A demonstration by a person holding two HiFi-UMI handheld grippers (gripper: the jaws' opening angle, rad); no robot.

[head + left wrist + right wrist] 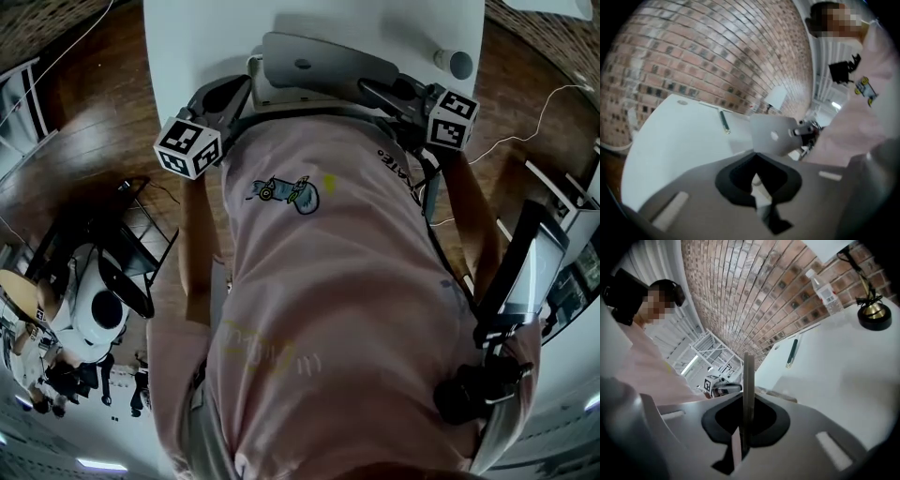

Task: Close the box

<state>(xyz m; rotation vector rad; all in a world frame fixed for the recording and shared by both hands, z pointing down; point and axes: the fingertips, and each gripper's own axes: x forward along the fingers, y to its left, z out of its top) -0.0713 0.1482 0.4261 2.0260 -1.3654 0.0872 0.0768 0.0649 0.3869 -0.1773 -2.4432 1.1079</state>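
White table point(187, 56) spreads beyond both sets of fingers. Box point(265, 89) sits on it just ahead of fingertips, grey lid point(328, 58) raised. Right gripper point(742, 439) clenched on lid's thin edge, seen edge-on between fingers. Left gripper point(761, 194) closed, nothing between fingers; lid ahead of them, apart. Pen point(792, 352) lies well beyond right fingers.

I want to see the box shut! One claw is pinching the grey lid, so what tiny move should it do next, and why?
Probably tip the lid gently down toward the box. The right claw is pinched on the lid's edge. The lid stands raised over the box on the white table, so the box does not look shut yet.
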